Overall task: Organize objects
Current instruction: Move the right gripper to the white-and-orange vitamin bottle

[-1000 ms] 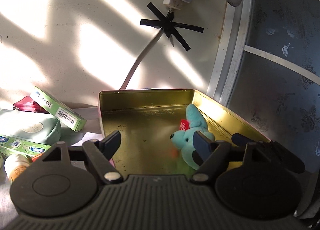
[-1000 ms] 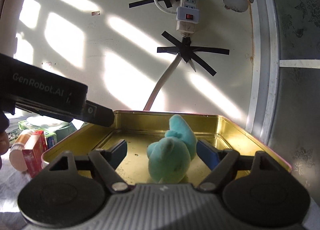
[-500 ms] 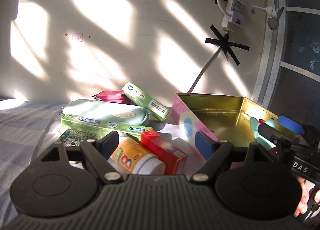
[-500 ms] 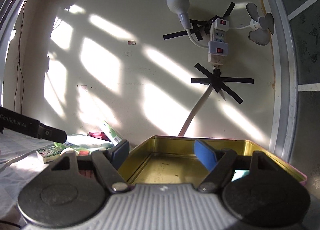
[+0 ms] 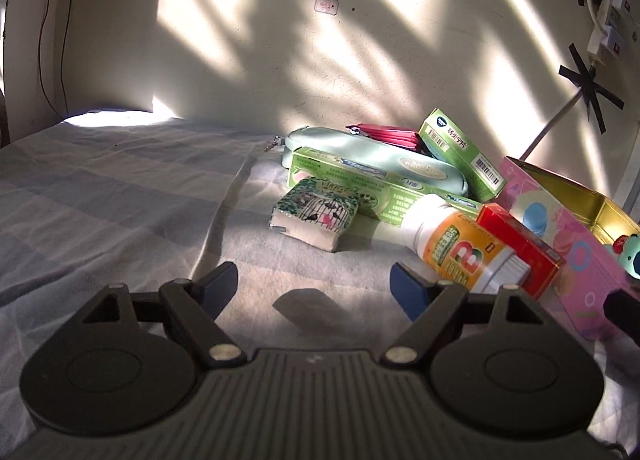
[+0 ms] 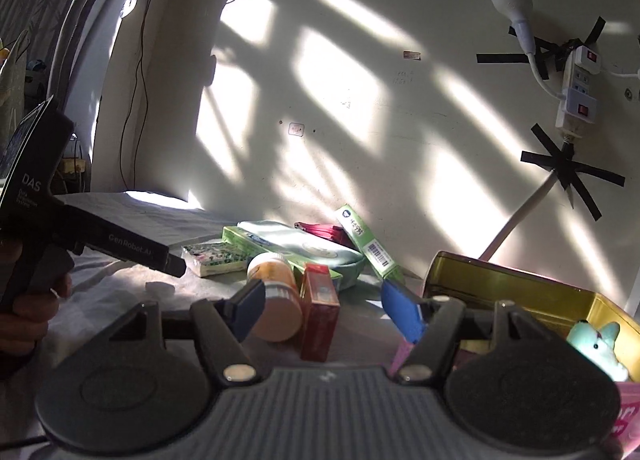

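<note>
both grippers, left (image 5: 314, 284) wide and empty, right (image 6: 322, 306) narrowing empty, swung from the gold-lined tin (image 6: 532, 296) with the teal plush toy (image 6: 596, 344) toward the clutter.

The tin (image 5: 568, 244) runs off the right edge of the left wrist view, so its far end is unseen; the plush toy (image 5: 628, 256) inside shows only as a sliver there. In the right wrist view the toy (image 6: 596, 344) is half hidden by the gripper body. The red wallet (image 5: 384, 134) lies mostly behind the pouch (image 5: 360, 152). Print on the green boxes is too small to read.
</note>
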`<state>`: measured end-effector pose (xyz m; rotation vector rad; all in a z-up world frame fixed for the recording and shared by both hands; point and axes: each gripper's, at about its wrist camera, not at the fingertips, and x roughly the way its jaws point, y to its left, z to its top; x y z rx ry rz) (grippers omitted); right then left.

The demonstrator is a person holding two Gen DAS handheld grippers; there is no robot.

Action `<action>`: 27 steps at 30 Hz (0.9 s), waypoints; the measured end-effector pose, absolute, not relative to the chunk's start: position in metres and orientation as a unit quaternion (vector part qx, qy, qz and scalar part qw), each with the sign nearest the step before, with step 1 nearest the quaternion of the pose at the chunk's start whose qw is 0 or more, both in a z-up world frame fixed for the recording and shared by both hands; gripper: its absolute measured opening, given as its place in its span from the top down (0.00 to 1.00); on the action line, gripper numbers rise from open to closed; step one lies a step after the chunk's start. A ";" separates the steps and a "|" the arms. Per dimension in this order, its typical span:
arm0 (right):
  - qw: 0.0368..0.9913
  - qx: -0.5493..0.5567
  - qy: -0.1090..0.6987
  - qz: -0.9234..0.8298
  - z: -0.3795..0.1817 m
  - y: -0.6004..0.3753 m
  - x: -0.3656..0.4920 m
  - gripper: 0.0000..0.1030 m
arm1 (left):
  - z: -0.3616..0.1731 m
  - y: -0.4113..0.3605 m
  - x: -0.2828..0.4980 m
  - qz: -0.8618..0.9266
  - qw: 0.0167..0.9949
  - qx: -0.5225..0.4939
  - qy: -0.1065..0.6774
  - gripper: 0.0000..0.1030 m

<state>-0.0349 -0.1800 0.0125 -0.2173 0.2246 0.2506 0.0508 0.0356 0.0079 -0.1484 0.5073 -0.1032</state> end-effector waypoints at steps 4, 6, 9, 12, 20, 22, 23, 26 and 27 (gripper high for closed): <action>0.971 -0.136 0.142 0.133 0.006 -0.161 -0.026 0.42 | 0.006 0.039 0.050 -0.059 0.962 -0.087 0.250 0.18; 0.968 -0.142 0.156 0.136 0.004 -0.155 -0.020 0.42 | 0.006 0.040 0.049 -0.061 0.962 -0.092 0.249 0.18; 0.964 -0.151 0.167 0.141 0.005 -0.148 -0.008 0.42 | 0.006 0.042 0.048 -0.065 0.962 -0.098 0.247 0.18; 0.960 -0.153 0.175 0.156 0.008 -0.140 0.001 0.43 | 0.006 0.046 0.048 -0.066 0.961 -0.110 0.246 0.18; 0.947 -0.157 0.239 0.143 -0.004 -0.126 0.048 0.47 | 0.002 0.060 0.055 -0.076 0.948 -0.161 0.265 0.18; 0.945 -0.141 0.258 0.143 -0.007 -0.129 0.059 0.47 | 0.002 0.060 0.055 -0.081 0.947 -0.162 0.266 0.18; 0.943 -0.132 0.268 0.147 -0.008 -0.130 0.064 0.47 | 0.002 0.059 0.055 -0.084 0.947 -0.161 0.266 0.18; 0.935 -0.123 0.293 0.160 -0.016 -0.128 0.075 0.50 | 0.002 0.057 0.056 -0.092 0.947 -0.156 0.265 0.18; 0.936 -0.116 0.292 0.161 -0.018 -0.127 0.076 0.50 | 0.002 0.056 0.056 -0.095 0.947 -0.155 0.265 0.18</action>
